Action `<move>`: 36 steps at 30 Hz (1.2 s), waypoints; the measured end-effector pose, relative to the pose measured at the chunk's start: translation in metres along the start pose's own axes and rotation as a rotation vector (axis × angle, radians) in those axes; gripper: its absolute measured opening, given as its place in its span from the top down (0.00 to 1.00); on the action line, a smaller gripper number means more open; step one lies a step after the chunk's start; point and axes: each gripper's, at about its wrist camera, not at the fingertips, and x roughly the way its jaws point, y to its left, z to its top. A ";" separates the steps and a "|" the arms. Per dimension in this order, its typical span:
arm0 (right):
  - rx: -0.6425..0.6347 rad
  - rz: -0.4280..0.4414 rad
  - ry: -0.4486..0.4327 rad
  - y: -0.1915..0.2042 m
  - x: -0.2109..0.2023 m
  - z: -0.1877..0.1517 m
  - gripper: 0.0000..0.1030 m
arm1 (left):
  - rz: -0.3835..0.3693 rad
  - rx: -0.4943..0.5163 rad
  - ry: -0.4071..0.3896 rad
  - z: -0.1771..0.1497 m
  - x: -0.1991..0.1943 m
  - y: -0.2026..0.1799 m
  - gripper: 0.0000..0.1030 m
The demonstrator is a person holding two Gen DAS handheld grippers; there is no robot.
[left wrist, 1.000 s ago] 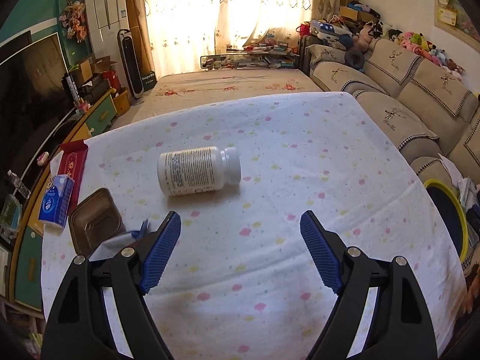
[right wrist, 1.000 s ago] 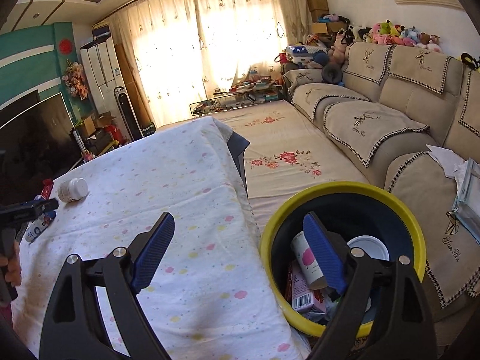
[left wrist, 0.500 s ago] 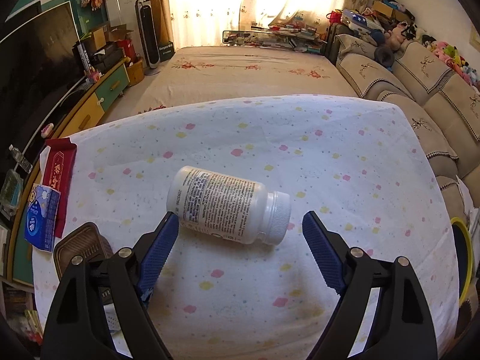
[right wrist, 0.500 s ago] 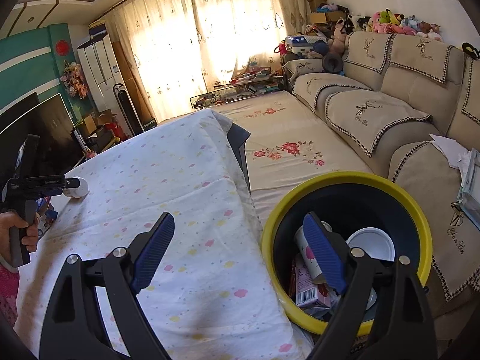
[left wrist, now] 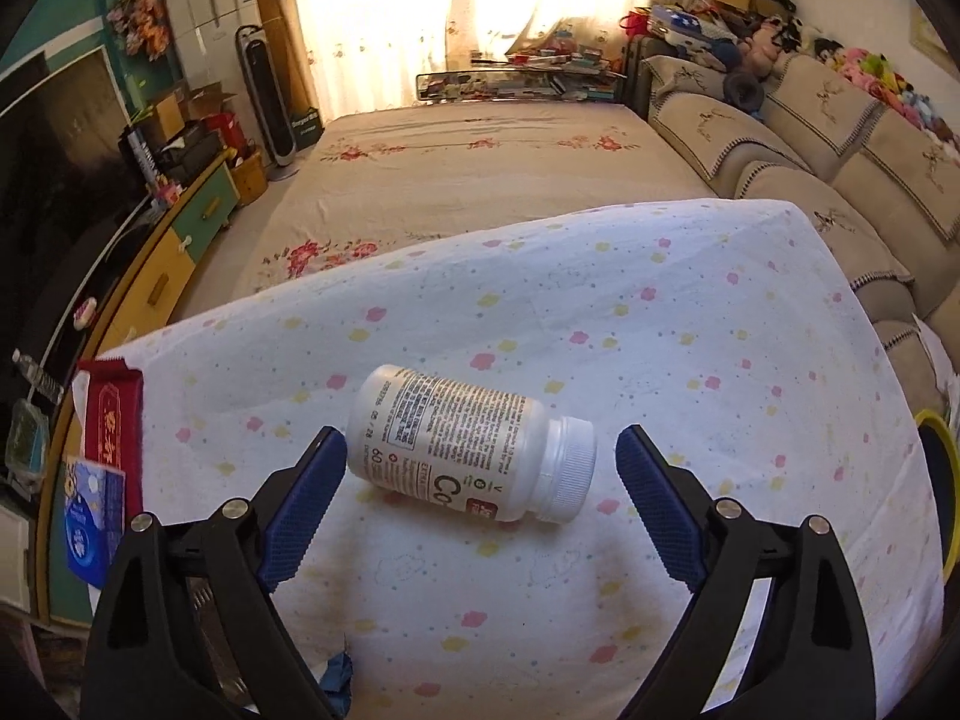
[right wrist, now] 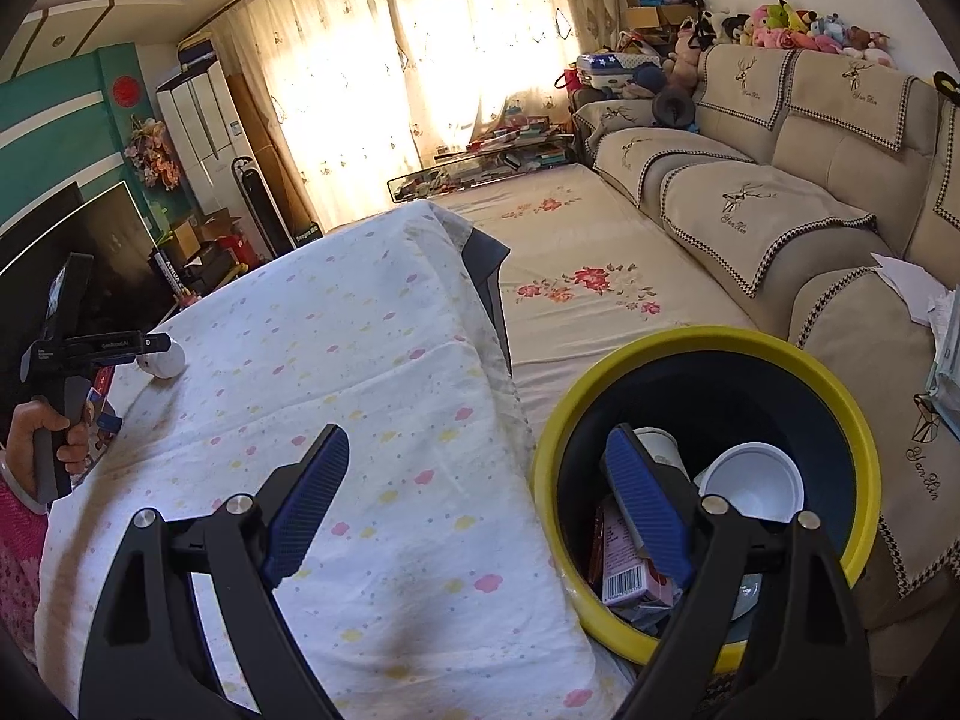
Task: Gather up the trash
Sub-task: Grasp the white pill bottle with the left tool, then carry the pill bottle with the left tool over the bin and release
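Observation:
A white pill bottle (left wrist: 465,450) with a printed label lies on its side on the flowered tablecloth (left wrist: 690,360), cap to the right. My left gripper (left wrist: 480,456) is open, its blue fingers on either side of the bottle, apart from it. The bottle also shows far left in the right wrist view (right wrist: 161,360), beside the left gripper (right wrist: 144,343). My right gripper (right wrist: 477,450) is open and empty, over the table's edge beside a yellow-rimmed trash bin (right wrist: 840,384) holding cups and packaging.
A red packet (left wrist: 111,420) and a blue tissue pack (left wrist: 90,522) lie at the table's left edge. A beige sofa (right wrist: 810,192) runs along the right. A flowered mat (left wrist: 480,162) covers the floor beyond the table.
My left gripper has moved forward and down until the bottle lies between its open fingers. My right gripper has stayed open beside the bin, shifting only slightly.

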 end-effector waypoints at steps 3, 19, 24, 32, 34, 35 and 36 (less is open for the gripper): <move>-0.004 0.000 0.002 0.000 0.000 0.000 0.19 | 0.024 0.112 -0.004 0.008 0.000 -0.009 0.12; 0.011 0.010 0.036 -0.004 0.009 0.004 0.19 | 0.036 0.195 0.102 0.015 0.024 -0.014 0.15; 0.026 0.015 0.033 -0.007 0.010 0.004 0.19 | 0.050 0.179 0.078 0.010 0.008 -0.020 0.15; 0.034 0.004 -0.041 -0.012 -0.007 0.002 0.19 | 0.002 0.223 -0.035 -0.012 -0.077 -0.089 0.15; -0.025 -0.039 -0.067 -0.011 -0.018 0.000 0.19 | -0.027 0.247 -0.053 -0.019 -0.097 -0.116 0.15; -0.043 -0.057 -0.078 -0.012 -0.025 -0.001 0.19 | -0.047 0.260 -0.061 -0.023 -0.107 -0.129 0.15; -0.048 -0.064 -0.085 -0.018 -0.033 -0.003 0.19 | -0.062 0.276 -0.068 -0.027 -0.116 -0.146 0.15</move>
